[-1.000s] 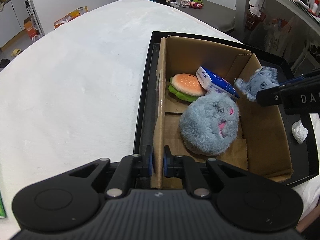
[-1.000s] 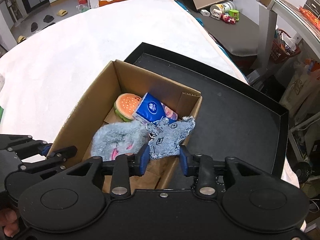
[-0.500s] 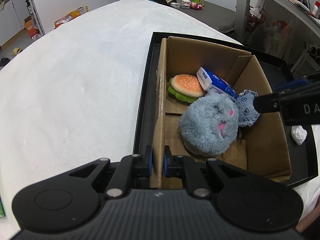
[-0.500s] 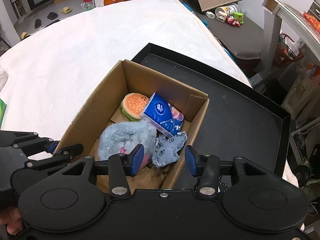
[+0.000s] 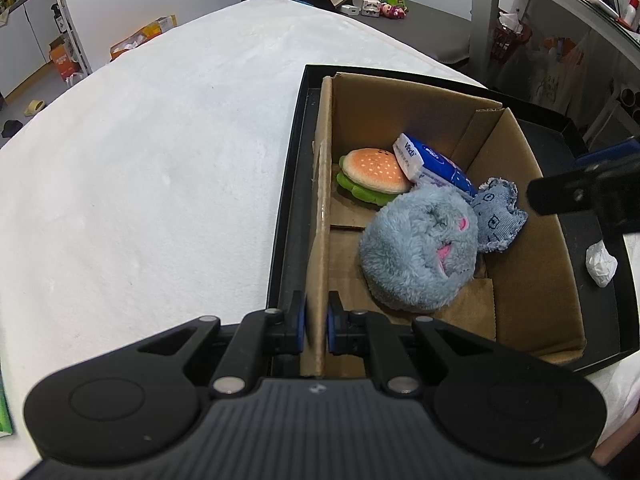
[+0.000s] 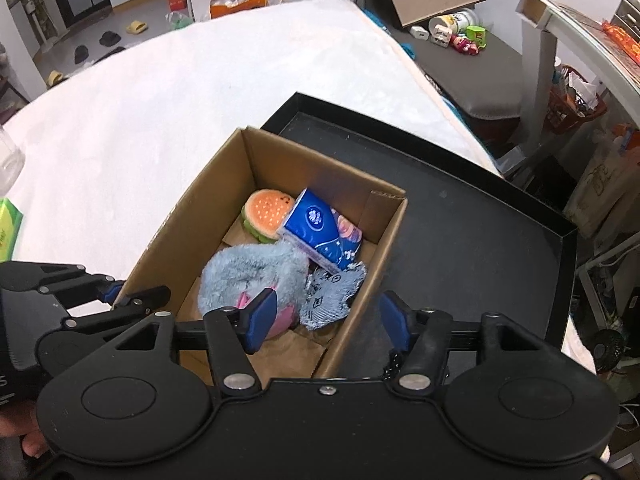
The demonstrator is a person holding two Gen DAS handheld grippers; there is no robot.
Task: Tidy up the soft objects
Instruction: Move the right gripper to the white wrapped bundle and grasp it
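A cardboard box stands in a black tray. In it lie a burger plush, a blue tissue pack, a grey fluffy plush and a small denim plush. My left gripper is shut on the box's left wall near its near corner. My right gripper is open and empty, above the box's near right side, just over the denim plush.
The tray sits on a white padded surface. A crumpled white paper lies in the tray right of the box. A green packet lies at the far left. Shelves and clutter stand beyond the right edge.
My right gripper opened and let go of the denim plush, which dropped into the box beside the grey plush. The gripper then drew back a little. My left gripper kept its hold.
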